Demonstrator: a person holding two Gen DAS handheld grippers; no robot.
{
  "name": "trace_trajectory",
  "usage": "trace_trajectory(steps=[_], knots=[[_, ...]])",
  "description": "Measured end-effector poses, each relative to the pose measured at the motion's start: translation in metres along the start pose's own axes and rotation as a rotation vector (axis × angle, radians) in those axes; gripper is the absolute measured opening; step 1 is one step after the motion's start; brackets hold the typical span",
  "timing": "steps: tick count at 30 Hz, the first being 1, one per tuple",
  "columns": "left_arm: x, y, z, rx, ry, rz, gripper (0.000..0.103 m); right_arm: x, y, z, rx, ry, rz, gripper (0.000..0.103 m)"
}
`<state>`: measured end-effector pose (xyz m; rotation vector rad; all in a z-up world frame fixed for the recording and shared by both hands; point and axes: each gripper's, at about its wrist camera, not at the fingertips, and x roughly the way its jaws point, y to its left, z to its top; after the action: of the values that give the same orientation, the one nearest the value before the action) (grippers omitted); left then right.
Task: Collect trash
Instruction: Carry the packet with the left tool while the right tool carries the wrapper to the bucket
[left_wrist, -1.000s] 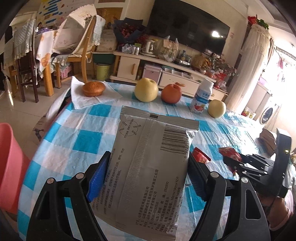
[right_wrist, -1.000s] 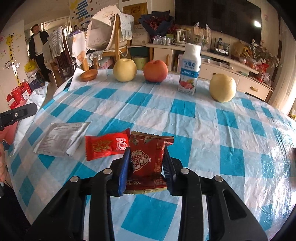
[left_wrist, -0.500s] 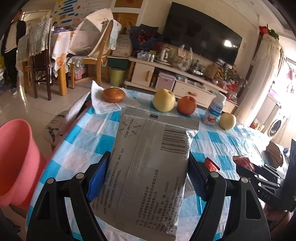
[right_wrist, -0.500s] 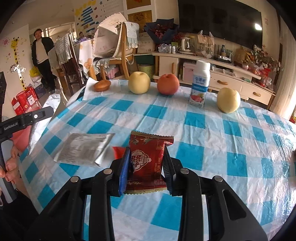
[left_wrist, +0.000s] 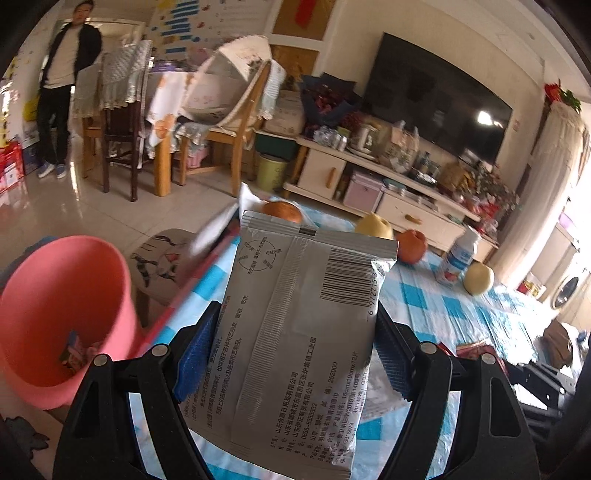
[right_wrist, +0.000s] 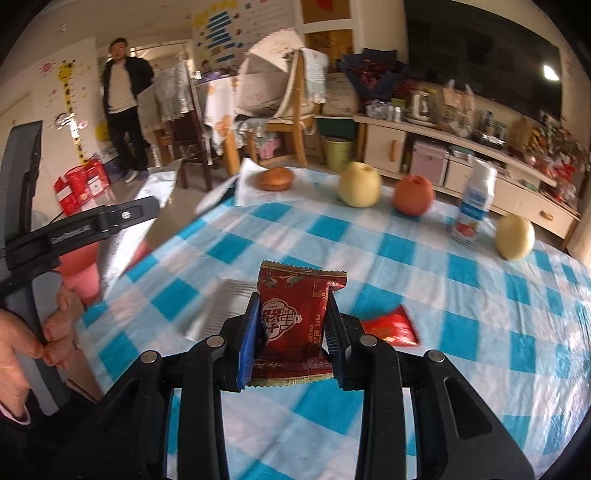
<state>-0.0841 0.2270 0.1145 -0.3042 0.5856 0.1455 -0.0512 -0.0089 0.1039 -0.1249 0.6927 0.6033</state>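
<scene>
My left gripper (left_wrist: 295, 343) is shut on a silver packet (left_wrist: 295, 314) printed with a barcode. It holds the packet upright above the left edge of the blue-checked table (left_wrist: 424, 302). A pink bin (left_wrist: 55, 295) stands on the floor down to the left, with some trash in it. My right gripper (right_wrist: 291, 332) is shut on a dark red snack wrapper (right_wrist: 295, 306) above the table. On the cloth below lie a red wrapper (right_wrist: 391, 326) and a second silver wrapper (right_wrist: 218, 310). The left gripper (right_wrist: 92, 221) and the hand (right_wrist: 22, 339) holding it show at the right wrist view's left edge.
A bun on a napkin (right_wrist: 275, 179), two pears (right_wrist: 360, 184) (right_wrist: 515, 236), an apple (right_wrist: 413, 195) and a milk bottle (right_wrist: 474, 201) line the table's far side. A stool (left_wrist: 162, 258) stands between bin and table. A person (right_wrist: 123, 107) stands by the chairs at the back left.
Both grippers have risen and swung left, each still holding its wrapper. The pink bin has come further into the left wrist view, and the loose red wrapper now shows right of the right gripper.
</scene>
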Motion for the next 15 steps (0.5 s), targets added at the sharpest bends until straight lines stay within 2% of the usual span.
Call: trace_trajectory(steps=[10, 15], knots=[[-0.026, 0.055, 0.012, -0.142, -0.116, 0.147, 0.078, 0.020, 0.075, 0.035, -0.115, -0.005, 0.108, 0.035], [-0.042, 0.093, 0.019, -0.222, -0.179, 0.263, 0.078, 0.036, 0.115, 0.054, -0.172, -0.005, 0.169, 0.035]])
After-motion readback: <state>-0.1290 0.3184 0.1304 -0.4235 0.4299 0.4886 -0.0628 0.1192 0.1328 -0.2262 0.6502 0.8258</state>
